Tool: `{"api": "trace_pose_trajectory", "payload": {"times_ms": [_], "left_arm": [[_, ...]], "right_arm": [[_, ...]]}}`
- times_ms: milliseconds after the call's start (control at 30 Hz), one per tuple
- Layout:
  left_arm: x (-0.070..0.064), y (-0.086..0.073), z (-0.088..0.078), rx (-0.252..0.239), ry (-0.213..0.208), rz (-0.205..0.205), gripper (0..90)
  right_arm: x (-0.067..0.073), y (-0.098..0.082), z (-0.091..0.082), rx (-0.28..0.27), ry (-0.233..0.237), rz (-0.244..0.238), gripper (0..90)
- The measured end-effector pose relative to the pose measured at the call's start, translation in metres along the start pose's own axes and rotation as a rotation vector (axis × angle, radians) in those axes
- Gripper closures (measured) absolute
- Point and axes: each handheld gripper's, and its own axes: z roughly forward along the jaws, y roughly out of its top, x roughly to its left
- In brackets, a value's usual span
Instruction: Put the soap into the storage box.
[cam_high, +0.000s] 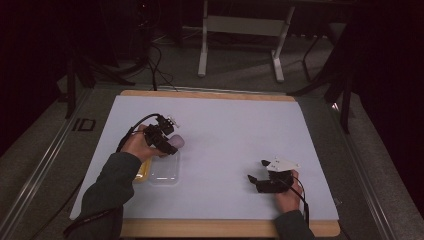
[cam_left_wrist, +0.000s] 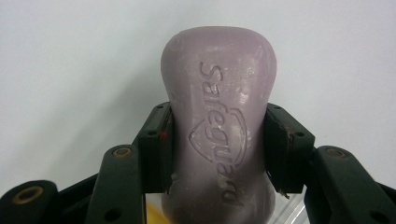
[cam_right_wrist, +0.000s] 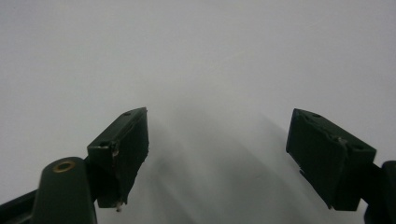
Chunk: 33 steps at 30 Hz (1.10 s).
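Nearest on the white tabletop, the right gripper rests with its fingers spread apart, right of the clear plastic tray. Just above the tray's far edge, the left gripper clamps a smooth, waisted lilac soap bar embossed "Safeguard"
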Motion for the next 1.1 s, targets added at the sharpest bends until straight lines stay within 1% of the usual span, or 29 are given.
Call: {"api": "trace_pose_trajectory", "payload": {"times_ms": [33,233,367,467,567,600,767,967,1100], "left_arm": [[0.001,-0.002,0.000,-0.002,-0.002,-0.008,49.7],[0.001,-0.009,-0.002,0.005,0.003,-0.012,49.6],[0.003,-0.015,-0.004,0.009,0.005,-0.024,49.6],[0.004,-0.018,-0.006,0.005,0.008,-0.033,49.6],[0.006,-0.023,-0.008,-0.001,0.001,-0.040,49.6],[0.006,-0.024,-0.009,-0.001,0.005,-0.041,49.6],[0.009,-0.029,-0.012,-0.005,0.005,-0.066,49.7],[0.009,-0.033,-0.017,-0.010,0.015,-0.084,49.6],[0.010,-0.037,-0.019,-0.012,0.024,-0.090,49.6]], "right_arm": [[0.000,0.000,0.000,0.000,0.000,-0.001,20.7],[0.000,0.000,0.000,-0.001,-0.001,0.000,20.7],[0.000,0.000,0.000,-0.003,-0.001,0.003,20.7],[0.000,0.000,0.000,-0.004,-0.002,0.003,20.7],[0.000,0.000,0.000,-0.004,-0.002,0.003,20.7],[0.000,0.000,0.000,-0.004,-0.003,0.003,20.7],[0.000,0.000,-0.001,-0.009,-0.004,0.008,20.6],[0.000,0.000,-0.001,-0.009,-0.004,0.008,20.7],[0.000,0.000,-0.001,-0.009,-0.004,0.008,20.7]]}}
